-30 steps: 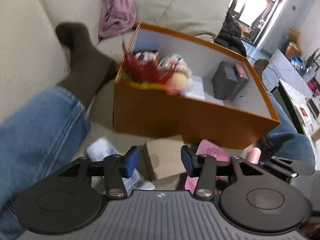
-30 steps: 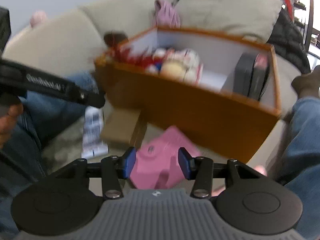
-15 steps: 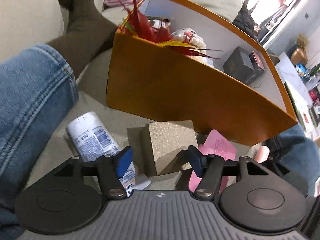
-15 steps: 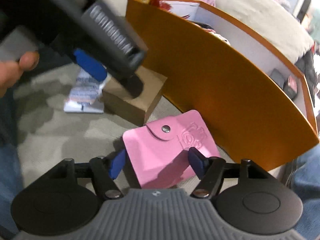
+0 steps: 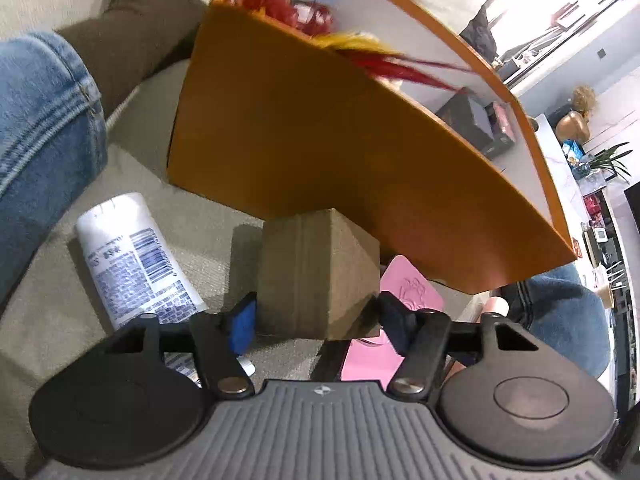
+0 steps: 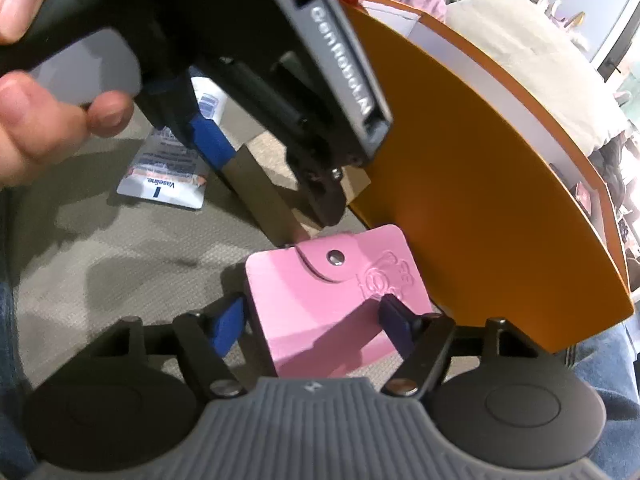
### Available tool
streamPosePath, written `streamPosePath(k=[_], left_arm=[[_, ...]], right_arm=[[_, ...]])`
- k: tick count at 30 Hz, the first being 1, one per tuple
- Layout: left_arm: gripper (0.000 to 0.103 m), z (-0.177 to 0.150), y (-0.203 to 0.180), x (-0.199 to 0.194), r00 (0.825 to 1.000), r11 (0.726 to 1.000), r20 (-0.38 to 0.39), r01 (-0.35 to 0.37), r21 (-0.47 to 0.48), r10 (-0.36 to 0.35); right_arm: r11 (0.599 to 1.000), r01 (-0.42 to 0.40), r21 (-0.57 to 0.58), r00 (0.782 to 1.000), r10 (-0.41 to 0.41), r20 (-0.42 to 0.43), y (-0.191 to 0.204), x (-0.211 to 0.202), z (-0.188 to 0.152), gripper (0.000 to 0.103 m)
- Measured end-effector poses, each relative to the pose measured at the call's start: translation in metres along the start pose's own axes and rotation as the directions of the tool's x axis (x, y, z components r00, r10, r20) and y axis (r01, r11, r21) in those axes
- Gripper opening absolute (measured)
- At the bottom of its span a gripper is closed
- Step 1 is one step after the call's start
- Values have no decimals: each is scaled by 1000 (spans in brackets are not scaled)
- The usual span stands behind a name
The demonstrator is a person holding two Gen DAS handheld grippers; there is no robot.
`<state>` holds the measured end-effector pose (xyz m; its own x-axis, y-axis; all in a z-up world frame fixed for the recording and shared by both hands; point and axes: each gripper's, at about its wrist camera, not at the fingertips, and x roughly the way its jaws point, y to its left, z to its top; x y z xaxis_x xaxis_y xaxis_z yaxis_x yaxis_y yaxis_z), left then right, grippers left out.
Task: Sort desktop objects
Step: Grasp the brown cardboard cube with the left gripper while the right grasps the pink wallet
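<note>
Your left gripper (image 5: 314, 320) sits low over the sofa cushion (image 5: 52, 312) w/ its jaws spread around the brown cube box (image 5: 316, 272). The blue pads flank the box on both sides; left pad looks right against the box face, right pad at its lower corner, but can't tell if either really presses. Jaws have just been closing a little after opening wide, box between them. From the right wrist view, your left hand (image 6: 36, 80) wraps the handle and the same gripper (image 6: 276, 184) straddles the cube box (image 6: 256, 192).

Your right gripper (image 6: 316, 320) is spread too, jaws just eased in a bit, w/ the pink card wallet (image 6: 328, 296) between them. Left pad is just beside the wallet's left edge; right pad lies over its right part, near the embossed logo. No clear squeeze visible. Wallet lies flat on the cushion, snap flap up, just beside the orange box (image 6: 480, 200) wall and touching or nearly touching the cube box corner.

Orange box stands right behind both items; red and yellow feathers (image 5: 360, 52) poke over its rim, a dark small box (image 5: 472, 120) inside at the far end. A white Vaseline tube (image 5: 136, 256) lies left of the cube box, near your jeans leg (image 5: 40, 112).
</note>
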<state>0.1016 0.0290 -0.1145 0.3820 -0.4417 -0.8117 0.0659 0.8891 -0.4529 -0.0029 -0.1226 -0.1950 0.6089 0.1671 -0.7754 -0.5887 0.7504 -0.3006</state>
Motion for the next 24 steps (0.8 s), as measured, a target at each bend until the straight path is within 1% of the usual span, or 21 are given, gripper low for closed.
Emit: streamPosePath(k=[2,3,4,5,6,8,10,13,15,16,17,20,21,22,24], left_arm=[[64,-3,-5,-8,999,999,30,-35,37,33],[62,-6,-8,-13,997,997,49,-57,61,54],[59,-5,-12,-14,996,994,61,-74,79,69],[56,-6,-14,-18,994,991,75,-90,96,83],[56,-6,-15,-20,992,989,85,-101,108,92],[55,-10,-18,-27,988,984,108,-121,130,107],[55,-14,-21,-32,984,977,128,-145,155,126],[53,-14,-22,-40,981,972,143,-152,177,128],[53,-15,-24,-43,984,975,141,-131,182,106],[52,-17,-24,-45,987,976,136,-115,184,90],[52,-17,-27,-43,988,977,132,-100,187,76],[52,-22,-38,-35,991,972,124,-76,223,49],[52,-23,-43,-32,991,969,123,-74,237,45],[52,-25,-47,-29,992,964,119,-70,255,41],[52,-28,-54,-22,993,956,108,-74,283,45]], right_arm=[[1000,-7,-2,1000,7,6,1,-4,0,61],[1000,-8,-9,1000,8,11,2,-7,0,58],[1000,-16,-9,1000,16,16,2,-10,0,47],[1000,-23,2,1000,23,18,1,-13,0,39],[999,-35,18,999,34,21,-1,-16,0,36],[997,-55,52,998,53,32,-7,-24,1,24],[992,-77,96,996,72,48,-15,-33,2,18],[965,-147,215,986,126,108,-35,-45,12,12],[916,-209,342,974,163,160,-63,-52,15,10],[881,-239,407,967,181,177,-72,-52,17,9],[829,-275,486,960,208,188,-89,-50,15,9],[700,-343,626,939,271,212,-115,-42,11,9],[675,-356,646,934,280,222,-118,-39,13,10],[664,-360,655,932,282,227,-117,-38,13,10],[658,-353,665,935,267,233,-115,-40,15,11]])
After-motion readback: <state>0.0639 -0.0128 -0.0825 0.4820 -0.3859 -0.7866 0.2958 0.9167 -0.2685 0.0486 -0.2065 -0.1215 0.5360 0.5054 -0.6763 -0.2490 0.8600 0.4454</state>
